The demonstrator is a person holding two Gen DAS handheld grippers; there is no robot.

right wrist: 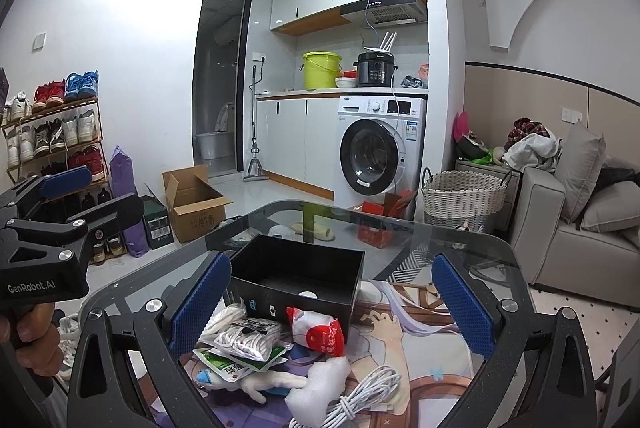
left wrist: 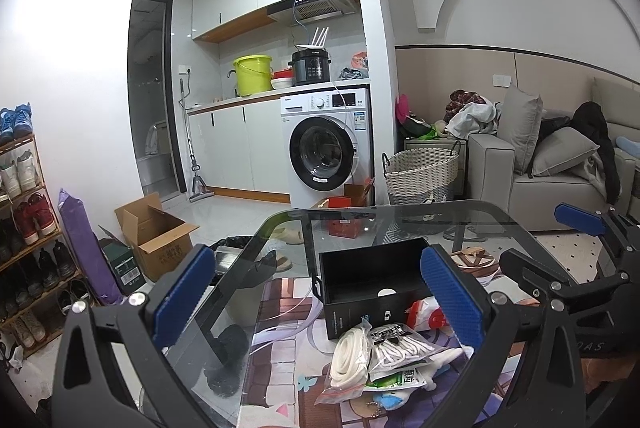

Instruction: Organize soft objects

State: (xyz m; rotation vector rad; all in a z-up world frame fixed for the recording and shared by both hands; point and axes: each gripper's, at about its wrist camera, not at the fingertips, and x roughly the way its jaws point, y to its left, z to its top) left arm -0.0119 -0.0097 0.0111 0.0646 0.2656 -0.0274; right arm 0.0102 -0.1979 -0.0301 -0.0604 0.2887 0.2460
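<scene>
Both the left tool and right tool are spread wide, apparently gripping nothing, held side by side.

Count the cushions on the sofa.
2, going by the right wrist view: an upright cushion leaning against the sofa back, and a second cushion lying lower on the seat beside it. Clothes piled there may hide more.

The glass worktop carries an open black box, with a red-white packet, bagged laces, a white cable and a plush toy piled just before it.
</scene>
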